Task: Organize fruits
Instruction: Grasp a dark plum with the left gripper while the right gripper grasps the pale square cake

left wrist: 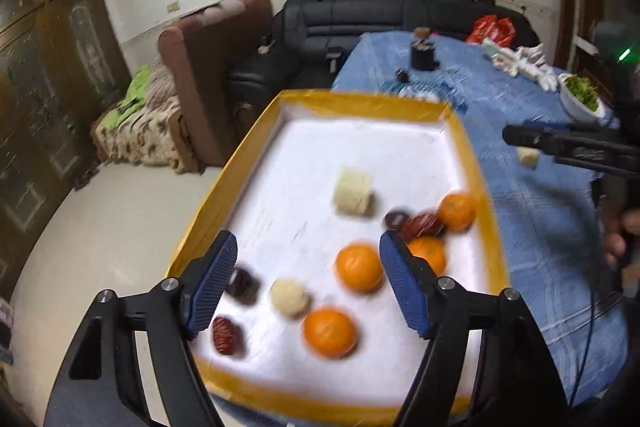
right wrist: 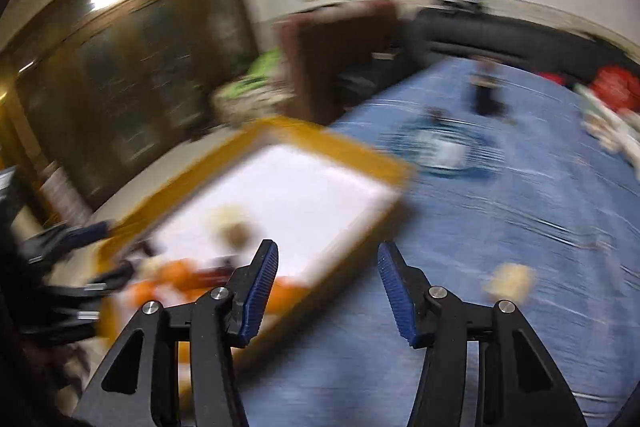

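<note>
A yellow-rimmed white tray (left wrist: 360,101) lies on the blue tablecloth. In it are several oranges, such as one (left wrist: 359,267) between my left fingers, dark red dates (left wrist: 225,335) and pale round pieces (left wrist: 352,191). My left gripper (left wrist: 308,277) is open and empty above the tray's near half. My right gripper (right wrist: 326,285) is open and empty over the tray's (right wrist: 304,133) right corner; this view is blurred. A pale piece (right wrist: 510,281) lies on the cloth to its right, and it also shows in the left wrist view (left wrist: 528,158).
The blue cloth (left wrist: 540,211) covers the table. Farther back stand a dark cup (left wrist: 423,53), a white bowl of greens (left wrist: 582,95), white items and a red bag (left wrist: 492,29). A black sofa and a brown armchair stand beyond the table.
</note>
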`<state>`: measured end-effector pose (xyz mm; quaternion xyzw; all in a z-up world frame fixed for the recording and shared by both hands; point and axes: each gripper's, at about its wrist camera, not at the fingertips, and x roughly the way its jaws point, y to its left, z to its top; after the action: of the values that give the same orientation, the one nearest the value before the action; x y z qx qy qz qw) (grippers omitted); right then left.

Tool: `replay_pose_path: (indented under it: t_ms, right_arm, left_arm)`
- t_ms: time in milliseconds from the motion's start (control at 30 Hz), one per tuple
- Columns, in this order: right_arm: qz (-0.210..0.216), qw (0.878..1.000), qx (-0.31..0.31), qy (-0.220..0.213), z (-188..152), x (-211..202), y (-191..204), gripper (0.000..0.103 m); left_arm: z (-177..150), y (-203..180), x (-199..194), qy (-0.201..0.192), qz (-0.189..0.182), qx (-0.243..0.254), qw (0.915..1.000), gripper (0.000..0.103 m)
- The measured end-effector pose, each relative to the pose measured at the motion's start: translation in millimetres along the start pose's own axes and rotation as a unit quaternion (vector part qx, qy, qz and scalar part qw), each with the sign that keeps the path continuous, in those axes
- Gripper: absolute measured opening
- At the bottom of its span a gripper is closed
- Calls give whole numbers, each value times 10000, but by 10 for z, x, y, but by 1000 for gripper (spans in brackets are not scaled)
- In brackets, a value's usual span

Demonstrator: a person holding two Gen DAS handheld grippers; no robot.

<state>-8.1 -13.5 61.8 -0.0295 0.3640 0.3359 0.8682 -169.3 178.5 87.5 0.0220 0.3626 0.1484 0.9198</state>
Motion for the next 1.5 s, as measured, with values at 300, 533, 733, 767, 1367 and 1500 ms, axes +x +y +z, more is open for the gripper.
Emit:
replay_pose_path:
  t_ms: [300, 533, 733, 767, 1367, 1500]
  right_arm:
    - [-272, 9909, 1167, 608, -140, 369, -899, 54]
    - [-810, 9913, 799, 668, -122, 427, -797, 38]
    - [-655, 9889, 1134, 701, -143, 375, -933, 37]
    - [-604, 9886, 1190, 697, -146, 372, -964, 37]
    - [-261, 9847, 1570, 713, -147, 357, -1091, 38]
    - [-262, 9851, 1554, 696, -155, 350, -1084, 39]
  left_arm:
    - [863, -419, 225, -263, -298, 92, 9992, 78]
    - [1460, -802, 769, 78, -190, 100, 9997, 78]
    - [2056, -1172, 1445, 344, 127, 349, 9987, 78]
    - [2170, -1222, 1623, 394, 204, 325, 9985, 78]
    - [2408, -1372, 3097, 1671, 7, -380, 9852, 78]
    - [2394, -1446, 3176, 1785, -79, -326, 9834, 68]
